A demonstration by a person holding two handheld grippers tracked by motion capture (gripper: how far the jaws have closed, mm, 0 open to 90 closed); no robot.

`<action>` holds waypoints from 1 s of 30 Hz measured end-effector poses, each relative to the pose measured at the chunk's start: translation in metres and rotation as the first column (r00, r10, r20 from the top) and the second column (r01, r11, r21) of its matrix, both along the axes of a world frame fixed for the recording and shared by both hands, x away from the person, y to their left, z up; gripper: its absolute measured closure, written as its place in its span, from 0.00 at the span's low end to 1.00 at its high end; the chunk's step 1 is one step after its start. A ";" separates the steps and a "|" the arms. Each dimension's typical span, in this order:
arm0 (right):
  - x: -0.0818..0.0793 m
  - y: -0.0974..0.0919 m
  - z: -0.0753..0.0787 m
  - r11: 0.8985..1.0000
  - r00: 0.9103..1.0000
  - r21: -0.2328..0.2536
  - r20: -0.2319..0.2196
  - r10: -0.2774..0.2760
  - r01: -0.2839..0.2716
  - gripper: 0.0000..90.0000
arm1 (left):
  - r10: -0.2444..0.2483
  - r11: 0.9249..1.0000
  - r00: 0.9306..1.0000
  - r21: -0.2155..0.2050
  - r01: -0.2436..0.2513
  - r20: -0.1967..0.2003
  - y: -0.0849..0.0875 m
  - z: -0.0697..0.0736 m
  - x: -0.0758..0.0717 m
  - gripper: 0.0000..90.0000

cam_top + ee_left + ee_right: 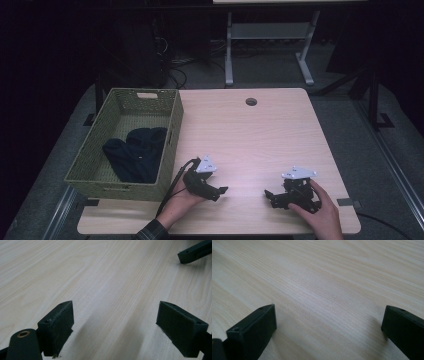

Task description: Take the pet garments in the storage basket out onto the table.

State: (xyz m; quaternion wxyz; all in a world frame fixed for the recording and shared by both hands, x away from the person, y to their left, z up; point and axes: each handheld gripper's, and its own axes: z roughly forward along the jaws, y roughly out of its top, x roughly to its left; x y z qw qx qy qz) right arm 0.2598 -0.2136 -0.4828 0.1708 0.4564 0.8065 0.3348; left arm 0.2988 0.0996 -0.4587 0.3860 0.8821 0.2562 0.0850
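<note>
My left gripper (220,192) rests on the pale wooden table (250,135) near its front edge, held by a hand, just right of a green woven basket (172,132). Its jaws point right and stand open with nothing between them (115,315). My right gripper (270,197) lies further right, jaws pointing left toward the other gripper, open over bare wood (329,316). One of its jaw tips (192,253) shows at the upper right of the left gripper view. A dark cloth (135,152) lies crumpled inside the basket.
A round cable hole (251,101) sits near the table's far edge. Beyond the table a white desk frame (270,40) stands on a dark floor. Bare wood stretches between the grippers and the far edge.
</note>
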 end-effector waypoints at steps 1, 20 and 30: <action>0.000 0.000 0.000 1.000 1.000 0.000 0.000 0.000 0.000 0.00 | -0.001 1.000 1.000 0.001 0.001 0.001 0.001 0.001 0.001 0.15; 0.000 0.000 0.000 1.000 1.000 0.001 0.001 0.000 0.000 0.00 | -0.004 0.999 1.000 -0.033 0.004 0.007 0.002 0.018 0.005 0.15; 0.000 0.000 0.000 1.000 1.000 0.000 0.000 0.000 0.000 0.00 | -0.005 0.999 1.000 -0.048 0.005 0.014 0.002 0.029 0.007 0.16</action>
